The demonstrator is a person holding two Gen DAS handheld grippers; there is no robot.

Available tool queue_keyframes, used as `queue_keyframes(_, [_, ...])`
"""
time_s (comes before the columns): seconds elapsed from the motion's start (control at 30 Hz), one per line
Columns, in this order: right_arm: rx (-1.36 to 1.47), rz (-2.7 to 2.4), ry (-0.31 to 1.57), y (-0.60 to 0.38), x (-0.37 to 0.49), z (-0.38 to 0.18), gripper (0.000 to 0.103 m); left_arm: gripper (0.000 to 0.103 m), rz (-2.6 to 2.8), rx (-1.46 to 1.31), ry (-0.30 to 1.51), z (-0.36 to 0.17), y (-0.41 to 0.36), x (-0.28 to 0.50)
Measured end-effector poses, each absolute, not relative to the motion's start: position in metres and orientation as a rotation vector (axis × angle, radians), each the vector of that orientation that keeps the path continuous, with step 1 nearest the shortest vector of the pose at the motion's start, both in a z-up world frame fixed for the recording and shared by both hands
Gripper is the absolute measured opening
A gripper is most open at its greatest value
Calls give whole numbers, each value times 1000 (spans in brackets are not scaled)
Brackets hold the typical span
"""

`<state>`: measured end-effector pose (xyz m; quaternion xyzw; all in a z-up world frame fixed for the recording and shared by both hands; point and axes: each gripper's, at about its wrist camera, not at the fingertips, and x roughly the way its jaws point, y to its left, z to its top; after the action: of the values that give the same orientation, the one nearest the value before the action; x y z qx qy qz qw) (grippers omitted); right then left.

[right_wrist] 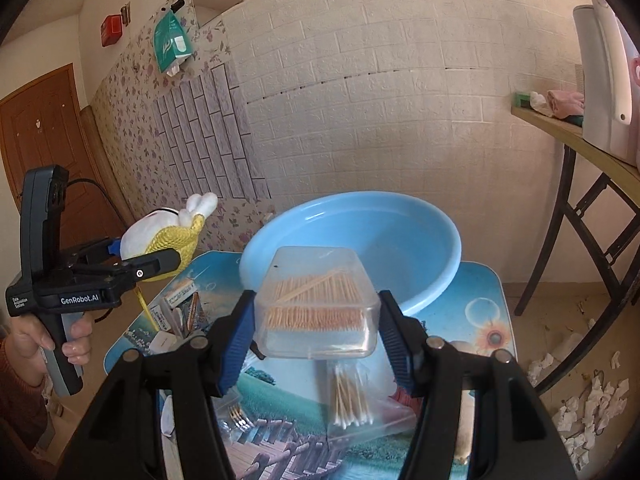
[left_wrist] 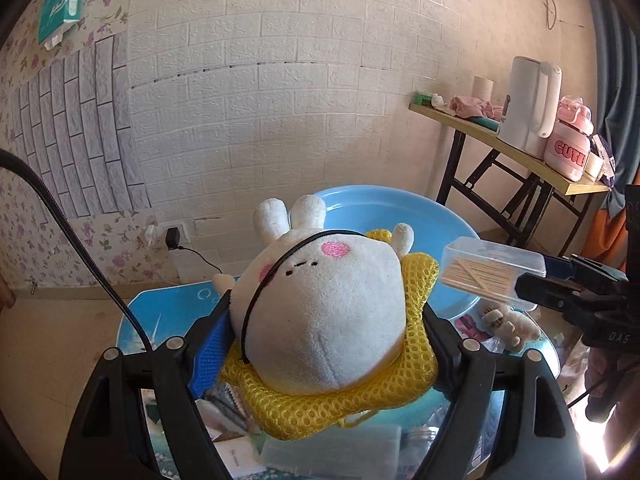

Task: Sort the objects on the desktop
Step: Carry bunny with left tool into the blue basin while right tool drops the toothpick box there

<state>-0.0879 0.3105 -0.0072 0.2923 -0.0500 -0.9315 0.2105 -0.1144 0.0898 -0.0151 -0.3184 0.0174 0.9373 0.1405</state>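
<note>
My left gripper [left_wrist: 326, 336] is shut on a white plush bunny [left_wrist: 324, 304] in yellow mesh [left_wrist: 344, 404], held above the table; it also shows in the right wrist view [right_wrist: 160, 236]. My right gripper [right_wrist: 316, 320] is shut on a clear box of toothpicks [right_wrist: 316, 304], held in the air in front of the blue basin [right_wrist: 380, 240]. The same box [left_wrist: 492, 270] shows at the right of the left wrist view, near the basin's rim [left_wrist: 400, 204].
The small table [right_wrist: 484, 312] has a picture top. On it lie a bag of cotton swabs [right_wrist: 352, 396], small packets [right_wrist: 176, 312] and a small plush toy [left_wrist: 512, 324]. A folding side table [left_wrist: 520, 156] holds a white kettle [left_wrist: 528, 104] and a pink bottle [left_wrist: 570, 144]. Paper scraps litter the floor [right_wrist: 580, 412].
</note>
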Motion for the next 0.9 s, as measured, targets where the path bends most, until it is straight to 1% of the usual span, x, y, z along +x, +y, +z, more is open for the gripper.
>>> queue_keyframes(0.2, [868,-2570,-146,310,-130,-23,59,83,2674,-978,84,-26,121,-154])
queue_keyframes(0.37, [920,-2582,-94,305,-156,-35,59,86,2642,-1048,97,-37,135,-179])
queue_keyframes(0.43, [953,-2578,-91,301,-164,-39,59,88,2625,-1090,105,-41,140,-188])
queue_keyframes(0.53, [914,-2566,-99,300,-165,-42,60,93,2630,-1111,109,-41,140,-197])
queue_keyframes(0.6, [895,-2564,-113,302,-165,-43,62,94,2647,-1111,117,-40,140,-199])
queue_keyframes(0.63, [890,-2565,-127,303,-165,-43,65,95,2657,-1110,117,-40,141,-201])
queue_keyframes(0.67, [887,-2564,-141,304,-165,-43,67,96,2665,-1112,109,-40,142,-202])
queue_keyframes(0.77, [882,-2554,-165,306,-162,-42,68,96,2671,-1134,25,-43,142,-207])
queue_keyframes(0.83, [885,-2556,-151,306,-159,-43,69,96,2677,-1144,-31,-46,143,-209])
queue_keyframes(0.9, [886,-2555,-120,305,-157,-43,72,96,2702,-1129,-46,-49,145,-209])
